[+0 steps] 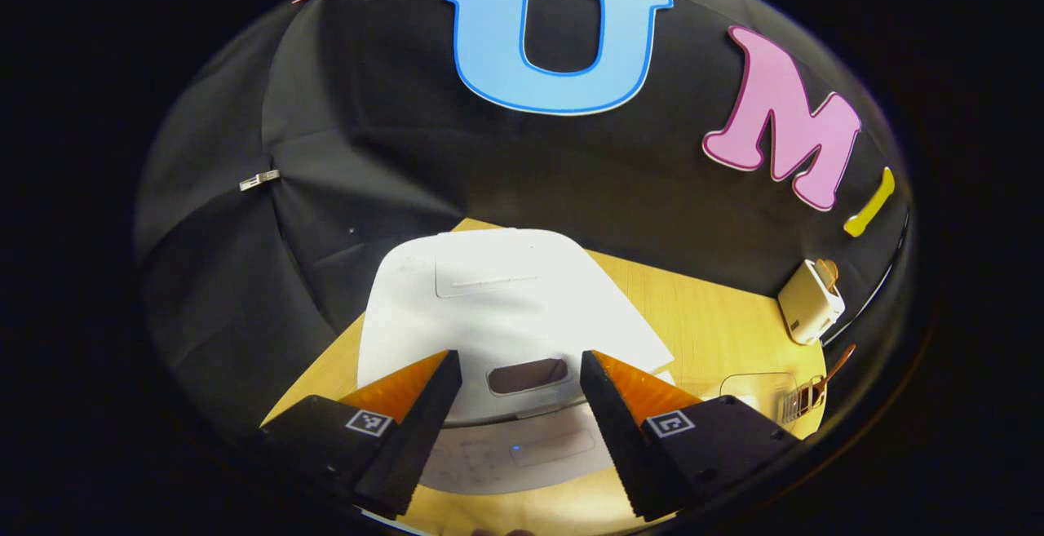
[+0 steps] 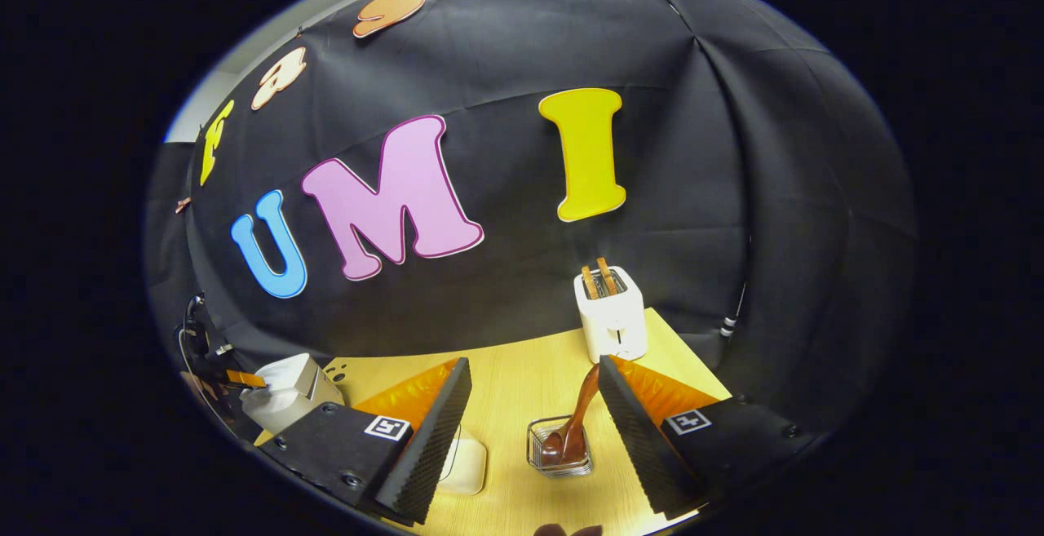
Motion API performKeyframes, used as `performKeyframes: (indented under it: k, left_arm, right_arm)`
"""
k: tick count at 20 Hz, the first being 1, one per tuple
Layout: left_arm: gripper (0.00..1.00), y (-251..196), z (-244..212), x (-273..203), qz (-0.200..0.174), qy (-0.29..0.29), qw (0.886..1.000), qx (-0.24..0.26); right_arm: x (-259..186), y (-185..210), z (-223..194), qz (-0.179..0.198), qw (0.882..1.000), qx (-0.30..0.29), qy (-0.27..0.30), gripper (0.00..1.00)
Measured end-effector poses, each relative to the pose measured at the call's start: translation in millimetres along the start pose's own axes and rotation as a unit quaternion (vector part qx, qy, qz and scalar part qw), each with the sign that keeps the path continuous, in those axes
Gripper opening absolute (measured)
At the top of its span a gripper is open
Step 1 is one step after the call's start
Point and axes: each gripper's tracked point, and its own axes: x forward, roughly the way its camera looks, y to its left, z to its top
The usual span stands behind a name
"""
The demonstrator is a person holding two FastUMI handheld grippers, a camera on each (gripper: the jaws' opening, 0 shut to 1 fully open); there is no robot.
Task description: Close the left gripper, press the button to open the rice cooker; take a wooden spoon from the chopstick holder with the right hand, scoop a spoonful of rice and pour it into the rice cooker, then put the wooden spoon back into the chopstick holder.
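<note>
Starting at the left, we are looking along the left gripper (image 1: 520, 405), which is hanging over the front of the white rice cooker (image 1: 497, 307). Its fingers are standing wide apart with nothing between them. The lid is lying flat, so we are judging the cooker not yet opened. The dark oblong latch button (image 1: 528, 375) is sitting between the two fingertips, just above the control panel (image 1: 514, 454) with its small blue light. We are reading this as the first step: the fingers want bringing together, then pressing down squarely on that button.

Moving right across the wooden table (image 1: 701, 332), we are seeing a clear container (image 1: 758, 393) near the far edge, contents too faint to tell. Beside it stands the wire chopstick holder (image 2: 561, 446) with the wooden spoon (image 2: 575, 418) leaning in it, bowl down, handle tilted up and to the right. Behind stands a white toaster (image 2: 610, 312) with two slices poking up.

The right gripper (image 2: 534, 430) is hovering just before the holder, also spread wide and empty, the spoon showing between its fingers, apparently untouched.

As for writing, we are making out no brand or legible label; the panel markings are too small, and the square coded tags on the gripper bodies carry no words.
</note>
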Motion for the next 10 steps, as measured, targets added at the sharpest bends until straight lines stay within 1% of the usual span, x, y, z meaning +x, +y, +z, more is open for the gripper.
performKeyframes:
  k: [7, 8, 10]
  left_arm:
    - [0.99, -3.8, -9.7, 12.8, 0.008, 0.015, 0.999, 0.048]
    - [0.99, -4.8, -8.7, 14.4, 0.009, 0.010, 0.998, 0.054]
    - [0.99, -5.1, -7.5, 15.2, 0.008, 0.009, 0.999, 0.048]
  right_arm:
    - [7.1, 6.2, -5.0, 0.007, 1.000, 0.005, 0.008, 0.97]
    - [8.5, 7.2, -5.8, 0.008, 1.000, 0.006, 0.009, 0.97]
    - [9.6, 9.3, -5.9, 0.010, 1.000, 0.008, 0.010, 0.97]
